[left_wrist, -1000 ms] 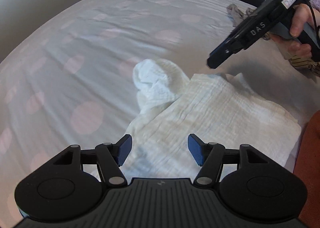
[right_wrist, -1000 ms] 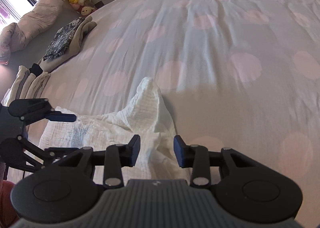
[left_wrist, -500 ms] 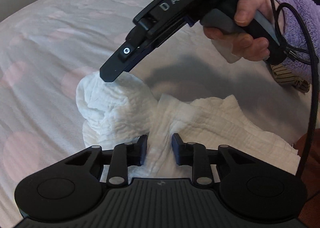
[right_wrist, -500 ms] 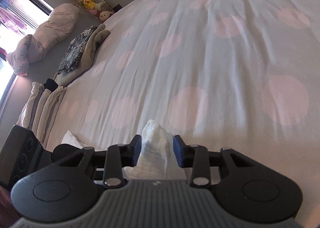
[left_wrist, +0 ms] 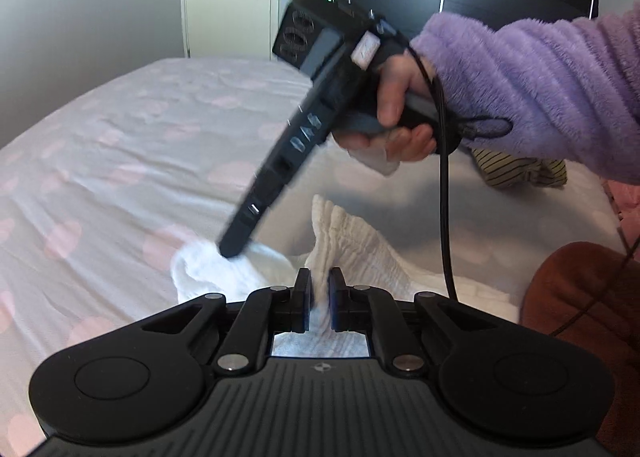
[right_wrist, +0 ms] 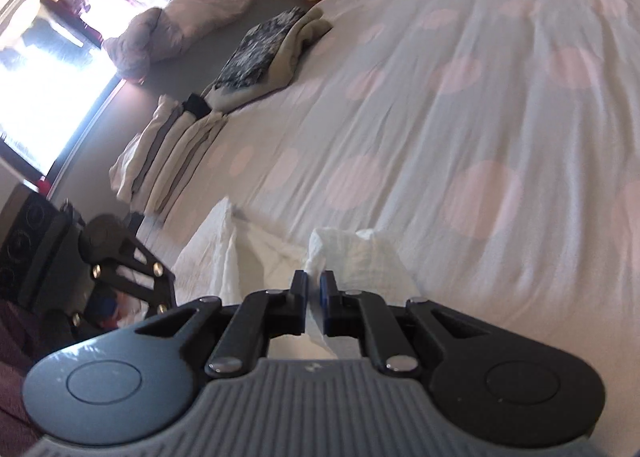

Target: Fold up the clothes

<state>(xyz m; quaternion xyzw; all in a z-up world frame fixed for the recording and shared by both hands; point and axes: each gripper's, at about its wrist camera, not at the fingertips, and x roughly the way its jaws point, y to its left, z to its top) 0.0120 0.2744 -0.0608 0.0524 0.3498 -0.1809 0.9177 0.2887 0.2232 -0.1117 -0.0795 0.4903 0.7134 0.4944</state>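
Observation:
A white crinkled garment (left_wrist: 360,249) lies bunched on the pink-dotted bed sheet (left_wrist: 132,161). My left gripper (left_wrist: 319,297) is shut on a ridge of it near its edge. My right gripper (right_wrist: 314,297) is shut on another bunched part of the same white garment (right_wrist: 360,253). In the left wrist view the right gripper (left_wrist: 234,251) reaches down from the upper right, its tips on the cloth's left lump. In the right wrist view the left gripper (right_wrist: 124,269) shows at lower left, blurred.
Folded clothes stand in stacks (right_wrist: 176,149) and a dark patterned pile (right_wrist: 264,53) at the sheet's far left edge. A striped garment (left_wrist: 520,173) lies behind the purple sleeve (left_wrist: 540,81). A rust-coloured cushion (left_wrist: 580,297) sits at the right. A cable (left_wrist: 444,197) hangs from the right gripper.
Both grippers have closed on the white garment. The right gripper came across to the cloth's left lump, and both views have tilted as the cloth is gathered upward.

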